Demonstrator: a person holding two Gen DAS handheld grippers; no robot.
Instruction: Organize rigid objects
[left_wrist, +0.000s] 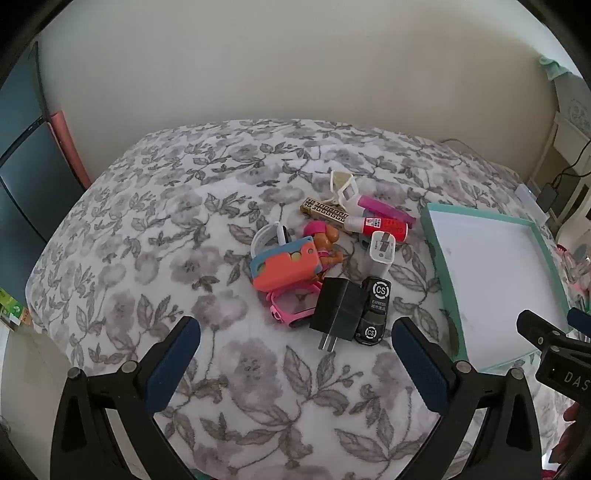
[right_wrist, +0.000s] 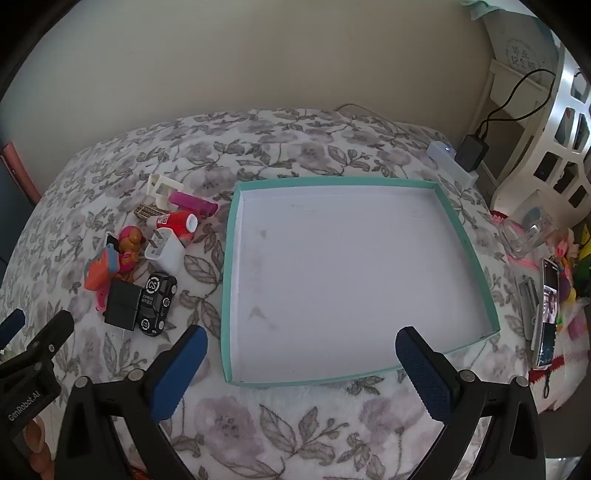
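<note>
**Two grippers spread wide, nothing yet moved**

Both claws are held at full spread with nothing between the pads. The left gripper (left_wrist: 295, 347) is angled down over a heap of small hard items on the flowered blanket (left_wrist: 147, 229): a black plug adapter (left_wrist: 338, 308), a black toy car (left_wrist: 373, 310), a white charger (left_wrist: 380, 254), an orange toy (left_wrist: 284, 266), a pink watch (left_wrist: 291, 306) and a red-and-white glue bottle (left_wrist: 380, 225), most of them touching or overlapping. The right gripper (right_wrist: 301, 354) is poised above the near edge of the teal tray (right_wrist: 229, 258), which lies empty just beside the heap. The tray is judged to be the collecting place; the adapter and car, nearest the left claw, seem the likeliest first picks.
</note>
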